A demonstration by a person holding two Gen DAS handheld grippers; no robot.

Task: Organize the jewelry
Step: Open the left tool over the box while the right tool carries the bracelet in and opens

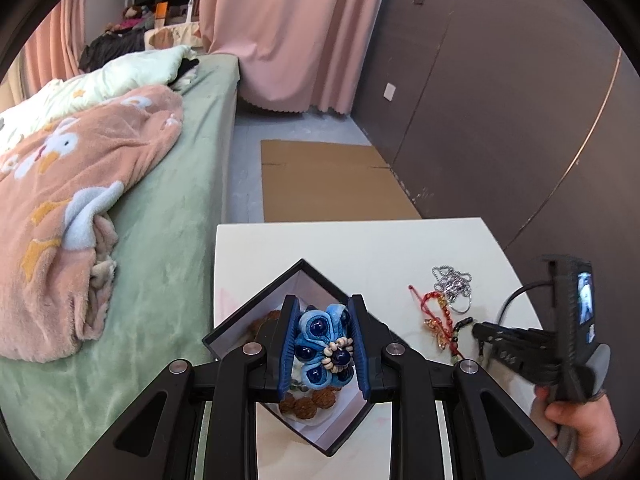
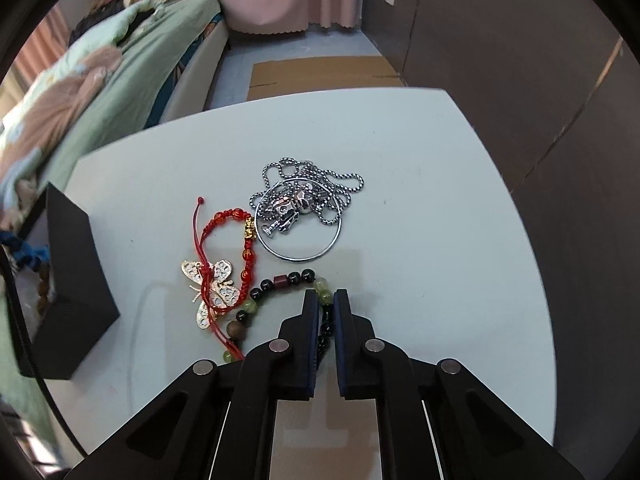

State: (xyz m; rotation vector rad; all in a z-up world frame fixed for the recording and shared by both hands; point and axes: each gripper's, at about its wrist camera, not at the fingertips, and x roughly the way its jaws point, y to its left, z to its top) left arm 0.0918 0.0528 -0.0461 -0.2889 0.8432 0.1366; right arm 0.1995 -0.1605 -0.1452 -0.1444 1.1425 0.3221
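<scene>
two views split the scene: the left wrist view looks down into an open black box [image 1: 256, 312] with a pale lining, set cornerwise on the white surface [image 1: 360, 240], while the right wrist view sees only that box's dark outer wall [image 2: 72, 280] at 9 o'clock and instead spreads out the loose jewelry. the left claw [image 1: 322, 344] is clamped on a blue fabric flower piece [image 1: 320, 326] with dark glossy beads and a cluster of small cream beads, held over the box's interior; beneath it in the box lies a ring of knobbly brown beads [image 1: 308, 402]. the right claw [image 2: 327, 300] is closed on a bracelet of black and pale green beads [image 2: 280, 280] with one dark red barrel bead, at 6 o'clock of the jewelry pile. at 12 o'clock from it lie a silver ball chain with pendant [image 2: 304, 196] and a thin silver ring [image 2: 300, 236]; at 10 o'clock a red cord bracelet [image 2: 244, 240] with gold charm, crossing a gold filigree butterfly [image 2: 212, 288]. the left view also shows a hand [image 1: 580, 424] gripping the right claw's handle at 4 o'clock.
</scene>
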